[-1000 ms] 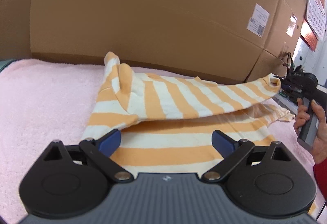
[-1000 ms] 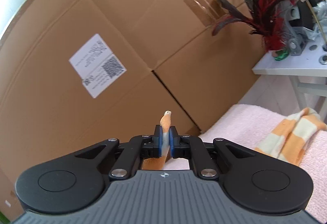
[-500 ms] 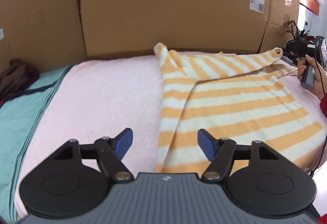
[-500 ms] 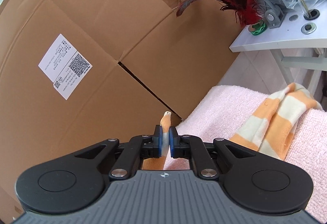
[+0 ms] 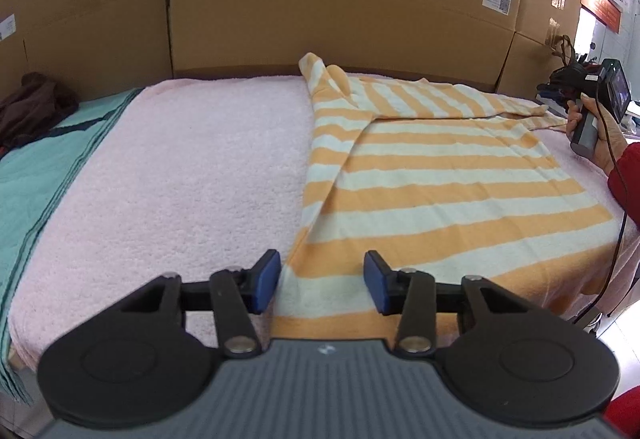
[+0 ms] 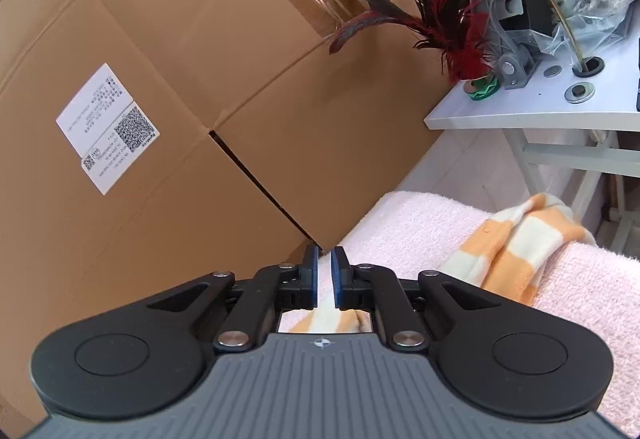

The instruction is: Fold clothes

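While striped sweater [image 5: 432, 175] lay flat near pink towel [image 5: 180, 175] right edge, left gripper [image 5: 322, 281] hovered released over hem; right gripper [image 6: 325, 279] slightly parted, empty.

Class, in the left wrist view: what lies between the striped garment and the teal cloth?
The bare pink towel separates striped garment from teal cloth.
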`<state>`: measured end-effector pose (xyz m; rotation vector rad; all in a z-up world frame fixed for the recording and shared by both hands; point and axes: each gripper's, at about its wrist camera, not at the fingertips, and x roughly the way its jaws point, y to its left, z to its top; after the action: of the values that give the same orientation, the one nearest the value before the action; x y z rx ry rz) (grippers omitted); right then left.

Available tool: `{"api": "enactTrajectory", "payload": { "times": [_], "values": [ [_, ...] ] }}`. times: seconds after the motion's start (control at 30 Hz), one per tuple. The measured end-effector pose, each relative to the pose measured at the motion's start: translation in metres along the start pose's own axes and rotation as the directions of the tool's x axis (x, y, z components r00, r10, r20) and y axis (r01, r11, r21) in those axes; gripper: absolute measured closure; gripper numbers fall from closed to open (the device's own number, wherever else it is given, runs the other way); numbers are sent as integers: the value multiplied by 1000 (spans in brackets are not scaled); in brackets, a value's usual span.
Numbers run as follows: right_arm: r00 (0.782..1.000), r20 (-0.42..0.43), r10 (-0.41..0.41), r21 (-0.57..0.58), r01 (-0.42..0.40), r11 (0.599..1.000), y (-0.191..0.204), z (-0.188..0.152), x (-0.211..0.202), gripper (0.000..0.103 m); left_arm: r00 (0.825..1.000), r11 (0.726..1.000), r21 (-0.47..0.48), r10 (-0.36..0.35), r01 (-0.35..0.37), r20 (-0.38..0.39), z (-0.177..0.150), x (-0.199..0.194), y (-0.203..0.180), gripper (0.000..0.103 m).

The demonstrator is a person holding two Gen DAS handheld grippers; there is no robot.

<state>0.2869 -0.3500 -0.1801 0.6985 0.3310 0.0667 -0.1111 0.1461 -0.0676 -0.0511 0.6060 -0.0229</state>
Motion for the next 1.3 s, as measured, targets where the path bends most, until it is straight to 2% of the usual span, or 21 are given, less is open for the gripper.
{"api": "enactTrajectory", "payload": {
  "times": [0.07, 0.1, 0.17, 0.2, 0.27, 0.33, 0.37, 0.43, 0.47, 0.5, 0.6, 0.67, 0.8, 0.93, 1.0, 1.07, 1.1, 1.13, 1.17, 1.23, 1.3],
  "values": [
    [999, 20, 36, -39, -35, 999, 7, 0, -5, 90, 1000, 1000, 4, -1, 1, 5, 0, -1, -1, 68],
    [995, -4, 103, -58, -103, 993, 12, -2, -6, 90, 1000, 1000, 5, -1, 1, 9, -1, -1, -2, 68],
    [966, -73, 248, -88, -254, 963, 24, -5, -7, 79, 1000, 1000, -4, 0, 1, 28, -4, -2, -1, 68],
    [931, -176, 318, -50, -331, 942, 30, -9, -2, 78, 999, 1000, -11, 0, 1, 41, -6, -3, 0, 65],
    [814, -389, 431, 72, -439, 895, 43, -20, 11, 77, 997, 999, -42, -16, 20, 75, -11, -5, 3, 59],
    [699, -532, 479, 130, -492, 861, 68, -42, 8, 77, 995, 996, -72, -38, 45, 96, -13, -6, 6, 52],
    [633, -594, 497, 158, -514, 843, 82, -53, 6, 77, 994, 995, -80, -48, 56, 101, -13, -6, 6, 46],
    [553, -683, 478, 170, -516, 840, 108, -83, -1, 74, 992, 995, -68, -72, 79, 103, -13, -5, 2, 30],
    [513, -722, 464, 174, -514, 840, 121, -98, -4, 73, 991, 994, -60, -85, 91, 103, -13, -4, -1, 17],
    [497, -755, 427, 155, -498, 853, 133, -115, -8, 73, 990, 994, -50, -95, 101, 104, -14, -3, -4, 6],
    [502, -791, 350, 123, -431, 894, 155, -153, -15, 70, 989, 997, -4, -81, 82, 126, -21, -3, -14, 6],
    [495, -798, 343, 141, -401, 905, 164, -172, -15, 70, 987, 998, 14, -69, 68, 146, -26, -3, -17, 7],
    [555, -760, 340, 130, -383, 915, 182, -188, -19, 67, 980, 994, -2, -105, 107, 168, -28, -6, -10, 6],
    [601, -724, 339, 124, -370, 921, 195, -198, -18, 66, 976, 989, -6, -146, 149, 161, -27, -9, -2, 4],
    [619, -702, 351, 133, -370, 920, 197, -201, -16, 66, 975, 987, -17, -154, 158, 158, -26, -11, 2, 4],
    [629, -693, 351, 127, -373, 919, 198, -205, -13, 74, 975, 986, -27, -161, 167, 155, -26, -13, 6, 6],
    [637, -687, 350, 111, -383, 917, 198, -206, -13, 78, 975, 986, -30, -160, 167, 157, -26, -14, 7, 13],
    [641, -685, 345, 89, -396, 914, 198, -207, -12, 91, 975, 986, -34, -155, 163, 161, -27, -15, 8, 16],
    [645, -685, 340, 66, -410, 910, 197, -208, -11, 95, 975, 987, -41, -147, 156, 166, -28, -16, 9, 24],
    [634, -672, 382, 106, -428, 898, 191, -207, -8, 95, 977, 989, -60, -126, 139, 173, -28, -18, 13, 38],
    [632, -654, 416, 132, -446, 885, 189, -205, -7, 95, 978, 988, -84, -111, 128, 178, -29, -20, 17, 61]
  ]
}}
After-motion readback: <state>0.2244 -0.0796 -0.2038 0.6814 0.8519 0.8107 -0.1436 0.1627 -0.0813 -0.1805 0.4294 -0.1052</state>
